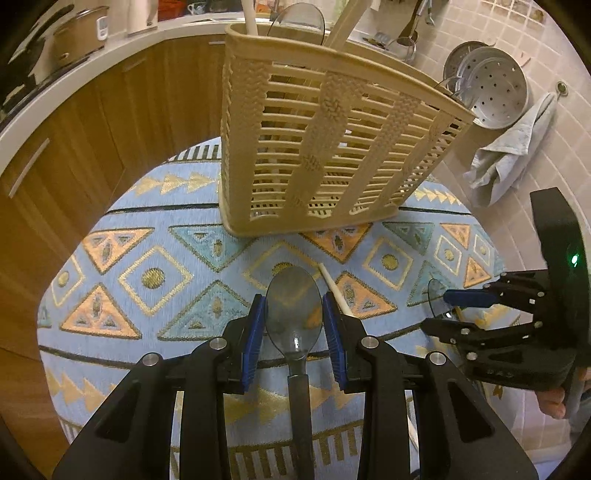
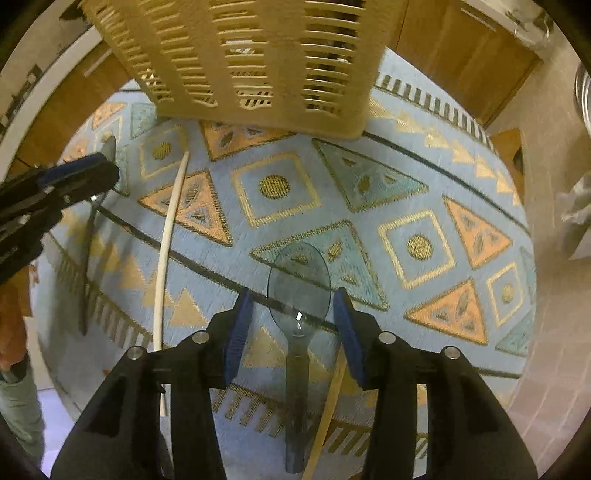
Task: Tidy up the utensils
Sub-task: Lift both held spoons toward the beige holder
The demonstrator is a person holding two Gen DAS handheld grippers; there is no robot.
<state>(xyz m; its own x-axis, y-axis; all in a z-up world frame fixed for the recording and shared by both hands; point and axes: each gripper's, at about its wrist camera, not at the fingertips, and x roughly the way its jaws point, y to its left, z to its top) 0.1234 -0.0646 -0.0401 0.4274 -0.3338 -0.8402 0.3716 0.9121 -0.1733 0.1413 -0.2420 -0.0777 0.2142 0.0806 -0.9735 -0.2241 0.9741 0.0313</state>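
A beige slotted utensil basket [image 1: 325, 147] stands at the far side of the patterned round table [image 1: 147, 273], with several utensils sticking out of its top; it also shows in the right wrist view [image 2: 258, 62]. My left gripper [image 1: 294, 325] is open, its blue pads on either side of the bowl of a translucent grey spoon [image 1: 294, 306] lying on the cloth. My right gripper [image 2: 293, 332] is open around a second translucent grey spoon [image 2: 298, 284]. A cream chopstick [image 2: 166, 251] lies between the two spoons. A wooden stick [image 2: 325, 417] lies by the right spoon's handle.
Wooden cabinets [image 1: 92, 147] with a white countertop curve behind the table. A pot [image 1: 79, 35] sits on the counter. A metal steamer [image 1: 491, 92] and a grey towel [image 1: 513, 151] are by the tiled wall on the right.
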